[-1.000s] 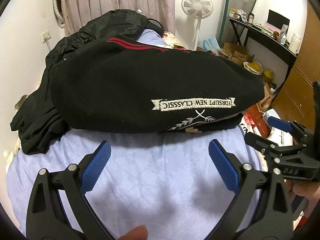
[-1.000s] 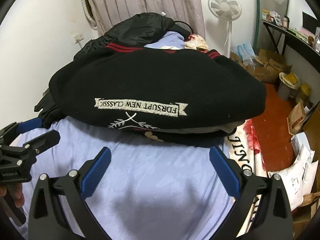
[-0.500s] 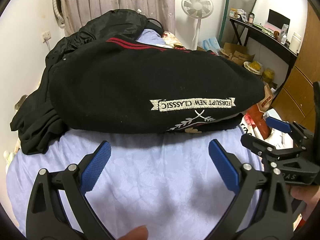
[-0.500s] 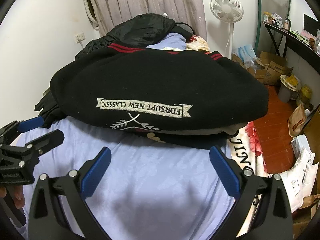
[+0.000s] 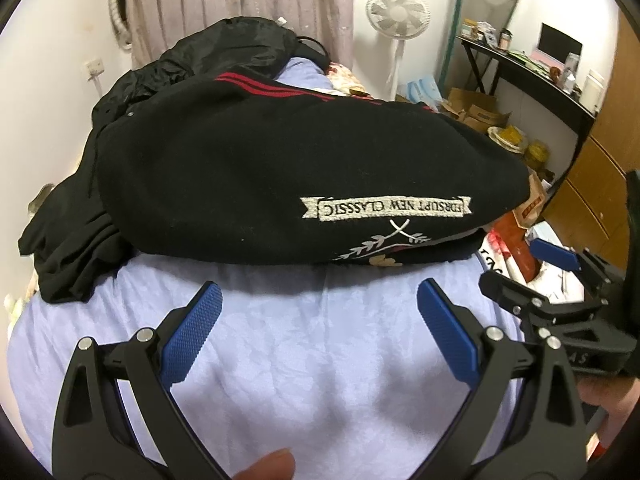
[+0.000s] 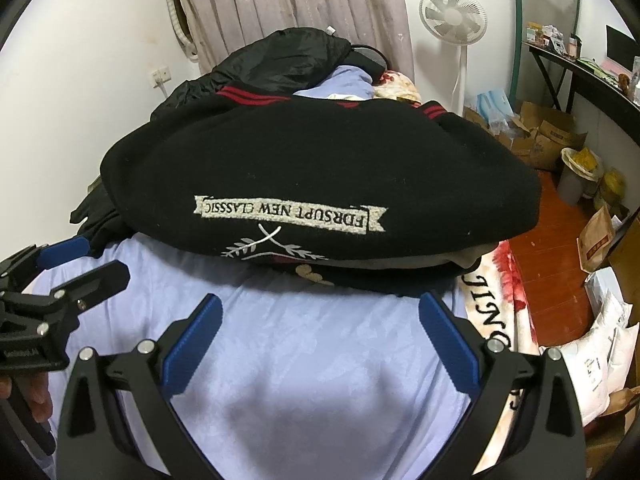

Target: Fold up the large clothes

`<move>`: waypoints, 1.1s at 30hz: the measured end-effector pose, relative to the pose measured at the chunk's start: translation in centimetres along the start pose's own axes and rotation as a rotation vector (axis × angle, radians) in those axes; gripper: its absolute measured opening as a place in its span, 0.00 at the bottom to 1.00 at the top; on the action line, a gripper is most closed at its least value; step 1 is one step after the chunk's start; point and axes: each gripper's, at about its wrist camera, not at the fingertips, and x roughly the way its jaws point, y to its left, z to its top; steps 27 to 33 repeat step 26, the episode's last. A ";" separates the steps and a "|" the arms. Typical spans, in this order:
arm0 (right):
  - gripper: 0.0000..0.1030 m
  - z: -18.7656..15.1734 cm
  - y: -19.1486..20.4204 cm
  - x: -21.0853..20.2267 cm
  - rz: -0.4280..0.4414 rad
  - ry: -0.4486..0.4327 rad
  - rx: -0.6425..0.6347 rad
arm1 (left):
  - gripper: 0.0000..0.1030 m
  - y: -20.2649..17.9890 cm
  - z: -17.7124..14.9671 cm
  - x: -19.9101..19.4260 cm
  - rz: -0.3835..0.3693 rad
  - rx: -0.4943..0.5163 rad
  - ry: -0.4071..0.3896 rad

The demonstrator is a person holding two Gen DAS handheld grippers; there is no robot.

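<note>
Sweater: our left gripper (image 5: 318,334) and right gripper (image 6: 320,334) hover with jaws spread, empty, above the lilac bedsheet (image 5: 304,360); the black sweater (image 5: 280,168) lies folded at twelve o'clock.
Handling: we judge it thick, soft, floppy; pinch the near folded edge.
Views: only our right one shows a grey inner layer (image 6: 420,262); only our left shows dark clothes (image 5: 68,240) at nine o'clock.

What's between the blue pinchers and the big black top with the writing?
Only bare lilac bedsheet separates the open left gripper from the black embroidered sweater, in both wrist views.
</note>
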 end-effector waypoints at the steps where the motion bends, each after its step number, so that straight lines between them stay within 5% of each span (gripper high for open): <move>1: 0.94 0.0 0.0 0.0 0.001 0.002 0.001 | 0.93 0.2 0.0 0.0 -0.004 -0.014 -0.003; 33: 0.94 -0.4 1.4 1.0 0.004 0.049 -0.017 | 0.93 2.3 -0.3 -0.8 -0.037 -0.097 -0.001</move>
